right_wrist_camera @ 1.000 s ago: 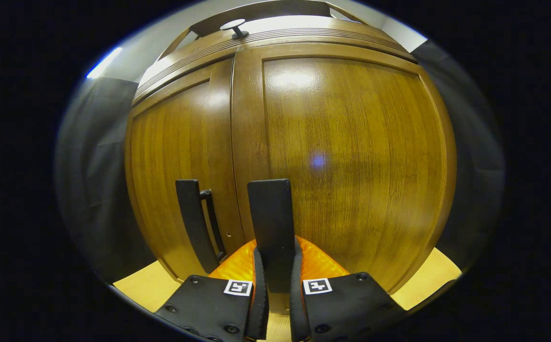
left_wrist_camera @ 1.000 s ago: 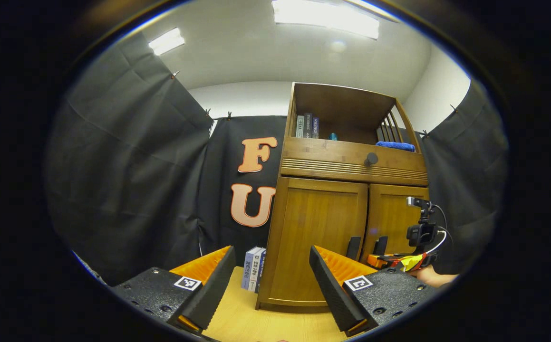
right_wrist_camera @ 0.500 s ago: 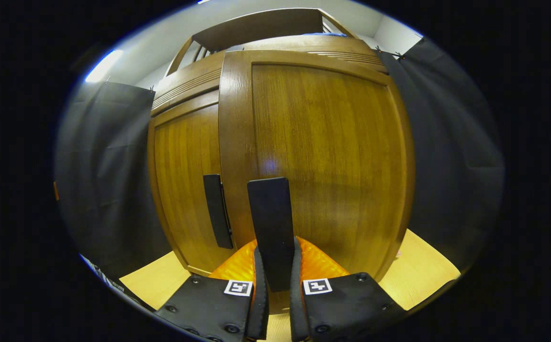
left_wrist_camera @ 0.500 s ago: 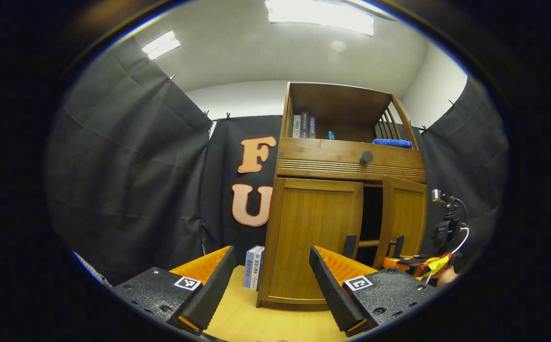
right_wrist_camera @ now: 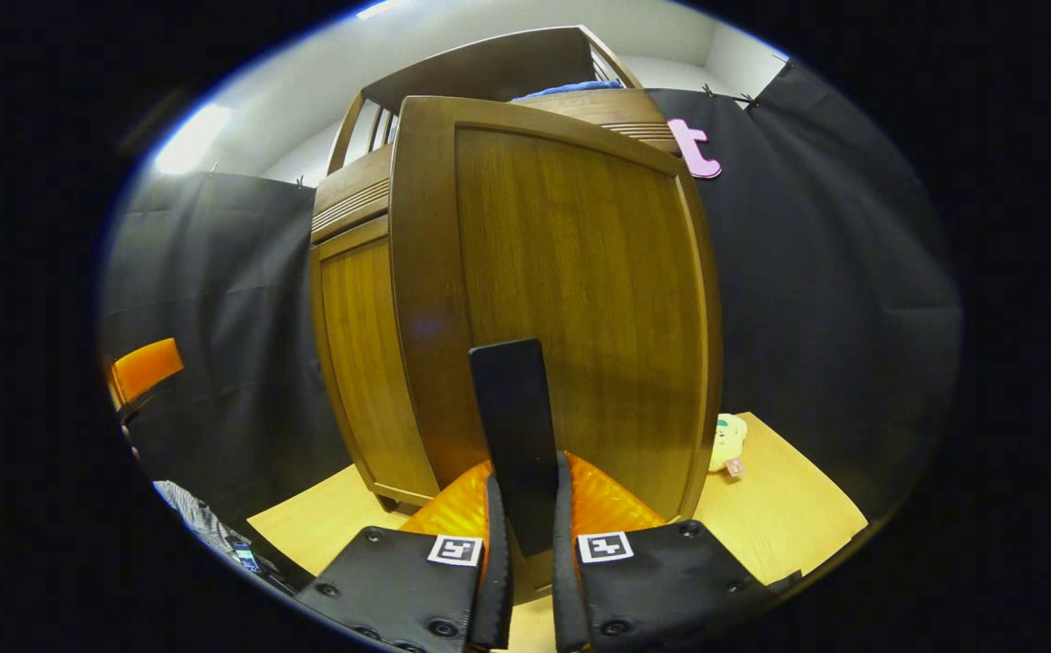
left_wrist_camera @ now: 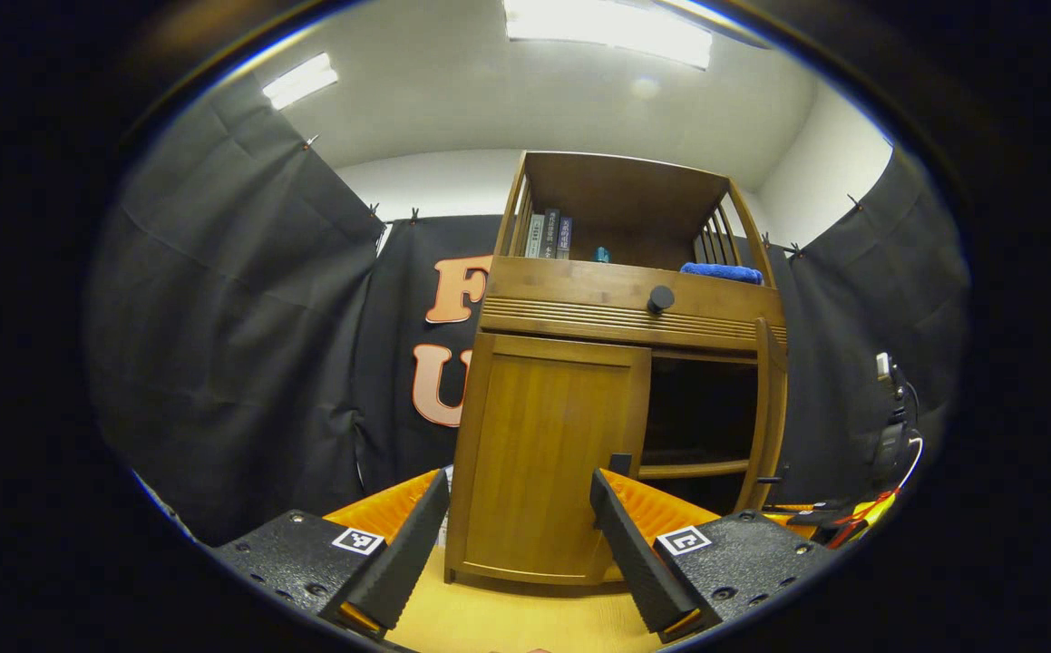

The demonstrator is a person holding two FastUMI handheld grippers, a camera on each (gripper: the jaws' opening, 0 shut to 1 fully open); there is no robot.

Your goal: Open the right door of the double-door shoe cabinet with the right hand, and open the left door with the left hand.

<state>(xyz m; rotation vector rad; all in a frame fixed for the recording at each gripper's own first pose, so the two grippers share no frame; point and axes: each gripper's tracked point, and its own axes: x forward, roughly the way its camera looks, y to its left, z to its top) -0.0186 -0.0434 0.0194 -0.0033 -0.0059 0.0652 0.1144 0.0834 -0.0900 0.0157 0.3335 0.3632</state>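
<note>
**Right door swung wide, left door closed**

The shoe cabinet (left_wrist_camera: 570, 435) stands on the wooden bench (left_wrist_camera: 507, 621). In the left gripper view its right door (left_wrist_camera: 772, 408) is swung far out, seen nearly edge-on, and the dark inside with a shelf rail (left_wrist_camera: 693, 470) is exposed. The left door (left_wrist_camera: 548, 453) sits closed and flush, its dark handle (left_wrist_camera: 620, 464) near its inner edge.

The right gripper (right_wrist_camera: 525, 580) has its fingers pressed together on the right door's black handle (right_wrist_camera: 514, 435), with the door panel (right_wrist_camera: 570, 299) broad just behind it.

The left gripper (left_wrist_camera: 520, 544) hangs in front of the left door with its fingers wide apart, holding nothing and not touching the wood.

Above the doors is a drawer with a round knob (left_wrist_camera: 660, 297). The open top shelf carries books (left_wrist_camera: 548, 238) and a folded blue cloth (left_wrist_camera: 721, 271). In the right gripper view a small plush toy (right_wrist_camera: 726, 443) lies on the bench beside the open door.
</note>
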